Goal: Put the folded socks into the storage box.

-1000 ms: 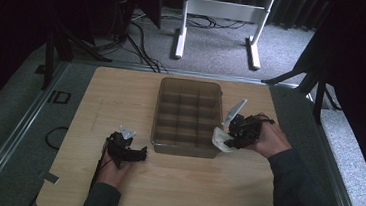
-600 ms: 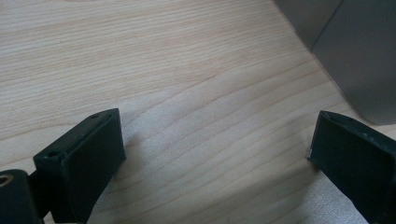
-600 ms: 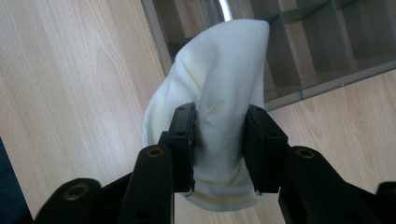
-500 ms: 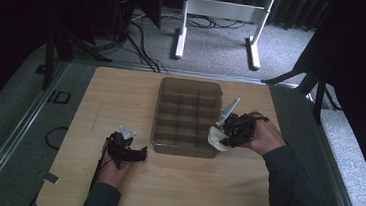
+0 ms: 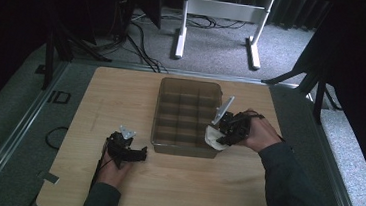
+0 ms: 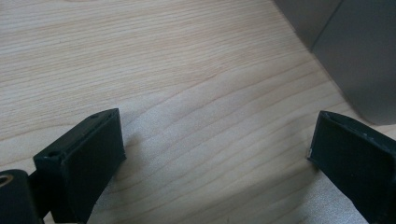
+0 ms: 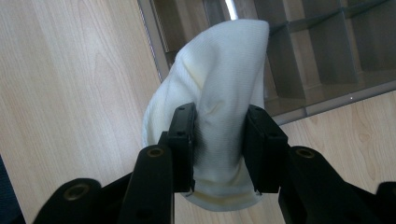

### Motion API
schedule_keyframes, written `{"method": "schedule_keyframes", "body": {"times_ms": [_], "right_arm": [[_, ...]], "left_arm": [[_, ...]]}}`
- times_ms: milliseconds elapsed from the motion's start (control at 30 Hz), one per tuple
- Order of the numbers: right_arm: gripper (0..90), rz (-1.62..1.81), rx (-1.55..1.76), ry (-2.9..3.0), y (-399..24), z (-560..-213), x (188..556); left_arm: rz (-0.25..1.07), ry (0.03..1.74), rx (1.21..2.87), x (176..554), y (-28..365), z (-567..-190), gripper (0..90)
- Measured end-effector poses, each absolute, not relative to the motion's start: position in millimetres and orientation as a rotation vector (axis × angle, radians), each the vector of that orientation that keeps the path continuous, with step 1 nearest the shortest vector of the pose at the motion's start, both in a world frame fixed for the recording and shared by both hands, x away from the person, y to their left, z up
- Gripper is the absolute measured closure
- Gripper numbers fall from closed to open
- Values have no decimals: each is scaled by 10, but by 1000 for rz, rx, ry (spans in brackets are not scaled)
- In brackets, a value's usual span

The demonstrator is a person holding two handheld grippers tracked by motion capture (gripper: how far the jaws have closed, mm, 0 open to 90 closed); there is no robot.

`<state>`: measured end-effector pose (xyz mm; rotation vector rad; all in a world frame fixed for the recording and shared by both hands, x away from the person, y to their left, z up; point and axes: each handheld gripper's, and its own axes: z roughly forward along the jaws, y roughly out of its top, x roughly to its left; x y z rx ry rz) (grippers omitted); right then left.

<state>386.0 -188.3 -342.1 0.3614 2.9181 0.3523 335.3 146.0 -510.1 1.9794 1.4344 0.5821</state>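
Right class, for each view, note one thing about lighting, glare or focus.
High view: the wooden table is evenly lit while the surroundings fall into darkness. Left claw view: soft shadows lie under the open left claw, whose jaws look a little soft. Right claw view: the white cloth in the right claw is bright and sharp, and a glare streak marks the compartment tray.

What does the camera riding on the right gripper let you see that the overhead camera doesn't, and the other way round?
The right gripper view alone shows, up close, the two black fingers pinching a folded white cloth, and the ribbed weave of that cloth. The high view alone shows the left gripper resting open on the wooden table, both of the person's hands, and the carpeted floor with cables beyond. Both show the cloth held by the right gripper at the near right edge of the brown divided box, and the table's pale wood.
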Motion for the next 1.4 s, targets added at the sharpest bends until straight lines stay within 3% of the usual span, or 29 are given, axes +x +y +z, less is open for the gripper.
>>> {"method": "schedule_keyframes", "body": {"times_ms": [1400], "right_arm": [[664,211,298,3003,-1605,-3714,4046]], "left_arm": [[584,1434,1978,3354,1459,-5103,32]]}}
